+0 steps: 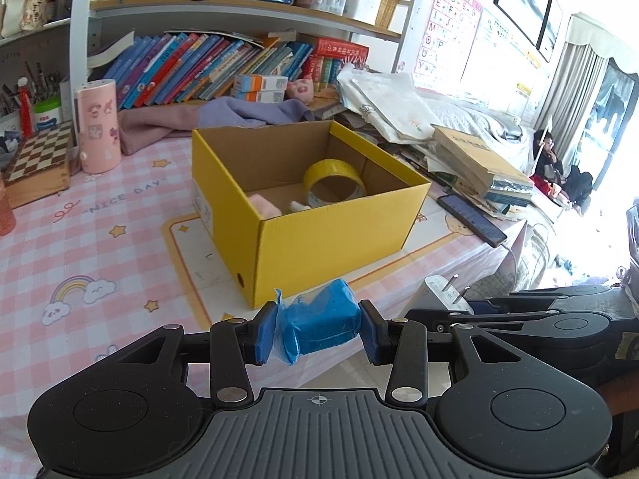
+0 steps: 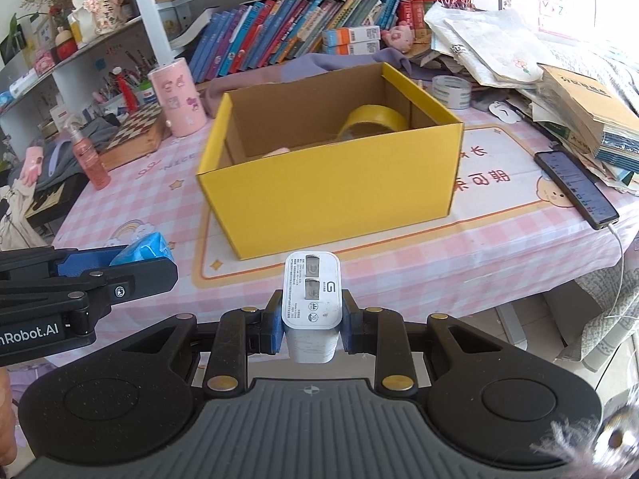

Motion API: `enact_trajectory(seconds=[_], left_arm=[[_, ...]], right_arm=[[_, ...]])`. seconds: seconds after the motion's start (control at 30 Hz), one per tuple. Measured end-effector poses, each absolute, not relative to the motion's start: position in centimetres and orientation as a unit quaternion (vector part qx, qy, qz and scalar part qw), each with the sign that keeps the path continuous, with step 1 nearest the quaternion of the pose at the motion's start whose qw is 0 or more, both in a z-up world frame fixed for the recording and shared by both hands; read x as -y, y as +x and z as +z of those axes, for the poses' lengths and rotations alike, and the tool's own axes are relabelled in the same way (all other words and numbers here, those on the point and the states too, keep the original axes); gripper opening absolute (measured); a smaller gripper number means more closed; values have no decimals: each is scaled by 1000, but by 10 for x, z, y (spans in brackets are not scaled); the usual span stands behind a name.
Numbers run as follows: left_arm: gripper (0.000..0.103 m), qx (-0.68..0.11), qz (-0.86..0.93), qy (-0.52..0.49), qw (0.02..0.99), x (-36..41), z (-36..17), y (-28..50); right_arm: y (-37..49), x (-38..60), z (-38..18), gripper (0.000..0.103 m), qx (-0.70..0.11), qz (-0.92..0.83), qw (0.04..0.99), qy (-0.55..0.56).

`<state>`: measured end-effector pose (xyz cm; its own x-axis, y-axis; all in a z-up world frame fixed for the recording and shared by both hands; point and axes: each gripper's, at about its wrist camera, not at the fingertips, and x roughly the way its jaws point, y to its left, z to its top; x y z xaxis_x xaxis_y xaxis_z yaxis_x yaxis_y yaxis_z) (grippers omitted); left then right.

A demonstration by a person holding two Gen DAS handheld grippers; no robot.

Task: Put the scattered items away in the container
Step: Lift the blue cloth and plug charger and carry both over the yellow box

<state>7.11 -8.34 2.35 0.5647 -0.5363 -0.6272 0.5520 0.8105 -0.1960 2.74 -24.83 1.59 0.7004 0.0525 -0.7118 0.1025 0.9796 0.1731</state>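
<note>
Left gripper (image 1: 319, 329) clamped blue packet (image 1: 319, 325); right gripper (image 2: 310, 321) clamped white charger (image 2: 310, 299). Both hung near front of yellow box (image 2: 327, 191) on checked tablecloth (image 1: 80, 239), w/ yellow tape roll (image 1: 333, 183) inside.

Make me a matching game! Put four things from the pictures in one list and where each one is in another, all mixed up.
Things:
1. blue packet
2. white charger
3. yellow tape roll
4. black phone

Places:
A. inside the yellow box
B. lying on the table, right of the box
C. in the left hand-held gripper
D. in the right hand-held gripper

Pairs: 1-C, 2-D, 3-A, 4-B
</note>
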Motion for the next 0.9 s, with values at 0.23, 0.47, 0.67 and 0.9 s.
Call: enact_trajectory(seconds=[0.23, 0.47, 0.67, 0.9], left_arm=[[41, -350, -309, 11, 884, 115, 23, 78], [41, -341, -308, 21, 888, 147, 24, 81], [41, -328, -296, 26, 897, 166, 30, 87], [41, -315, -264, 13, 911, 170, 39, 101]], right_arm=[[36, 280, 14, 25, -392, -12, 915, 98], [48, 311, 11, 25, -393, -3, 914, 99], [60, 331, 13, 25, -379, 11, 920, 96], [76, 342, 25, 25, -343, 38, 935, 81]])
